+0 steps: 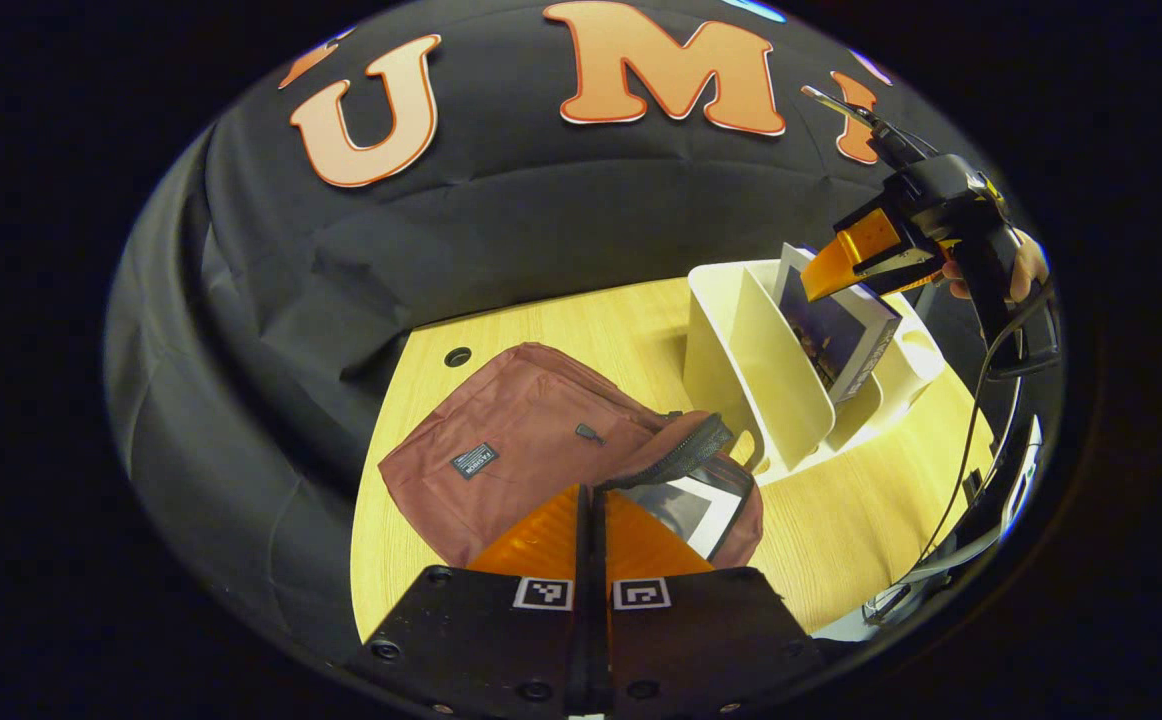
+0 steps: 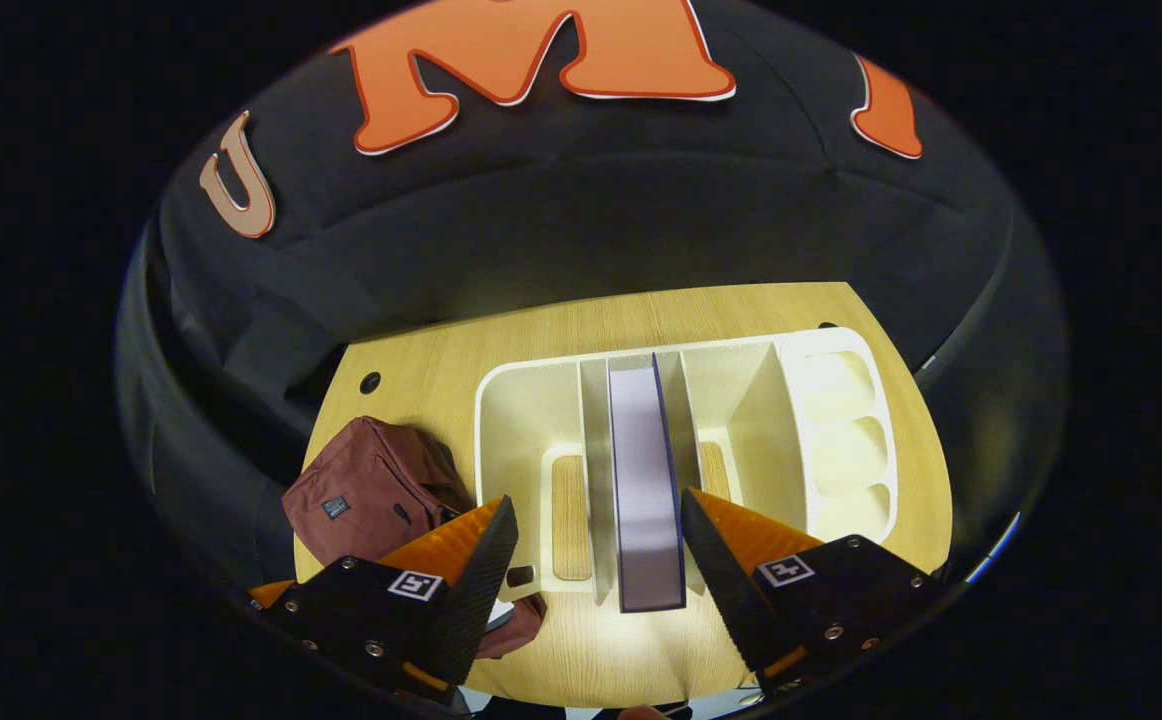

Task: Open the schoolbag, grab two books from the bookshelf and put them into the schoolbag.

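Schoolbag [image 1: 531,440] was lying flat on the wooden table [image 1: 631,320], dark red, with its zipper mouth pulled open toward the bookshelf. One book [image 1: 696,505] was already poking out of that opening, pale cover with a dark edge. In the right gripper view the bag [image 2: 366,490] sat off to the left of the shelf, near a round cable hole in the tabletop.

The bookshelf [image 1: 761,370] was a cream plastic organizer just beside the bag, with upright dividers and a row of small cups on its far end. The second book [image 1: 836,335] stood tilted in one of the middle slots, and from the right gripper view it was seen spine-up [image 2: 646,480] between two dividers.

The right gripper [image 2: 599,545] hung over that book with its fingers spread wide, one on each side of the spine, not touching it as far as I could see. From the left gripper view, the same gripper [image 1: 866,255] hovered at the book's top corner, a hand [image 1: 1026,265] behind it.

The left gripper [image 1: 591,520] was above the bag, fingers pressed together with nothing between them.
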Action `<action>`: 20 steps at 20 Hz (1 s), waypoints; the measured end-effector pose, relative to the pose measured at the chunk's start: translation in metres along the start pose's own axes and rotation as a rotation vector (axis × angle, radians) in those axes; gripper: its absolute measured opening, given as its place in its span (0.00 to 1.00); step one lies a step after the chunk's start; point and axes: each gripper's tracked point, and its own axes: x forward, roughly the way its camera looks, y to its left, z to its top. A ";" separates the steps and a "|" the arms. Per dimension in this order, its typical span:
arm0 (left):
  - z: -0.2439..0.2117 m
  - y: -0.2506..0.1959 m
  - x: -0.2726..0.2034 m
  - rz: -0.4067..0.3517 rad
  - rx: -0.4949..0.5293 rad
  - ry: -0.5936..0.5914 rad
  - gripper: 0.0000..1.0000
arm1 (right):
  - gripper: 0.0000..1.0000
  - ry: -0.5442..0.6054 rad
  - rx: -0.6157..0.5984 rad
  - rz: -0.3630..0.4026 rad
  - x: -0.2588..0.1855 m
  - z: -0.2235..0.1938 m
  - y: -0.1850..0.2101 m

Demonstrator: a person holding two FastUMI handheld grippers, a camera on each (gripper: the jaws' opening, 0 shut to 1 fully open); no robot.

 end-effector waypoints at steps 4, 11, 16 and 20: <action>-0.002 -0.003 0.009 0.015 0.012 0.017 0.01 | 0.98 0.043 -0.004 -0.044 0.022 0.005 -0.013; -0.001 -0.004 0.016 0.028 0.022 0.036 0.01 | 0.75 0.096 0.010 -0.065 0.045 -0.001 -0.017; -0.003 -0.006 0.018 0.020 0.011 0.041 0.01 | 0.36 0.073 0.033 -0.108 0.044 0.002 -0.024; -0.007 -0.008 0.013 -0.017 -0.025 0.039 0.01 | 0.46 -0.018 0.032 -0.099 0.013 0.016 -0.022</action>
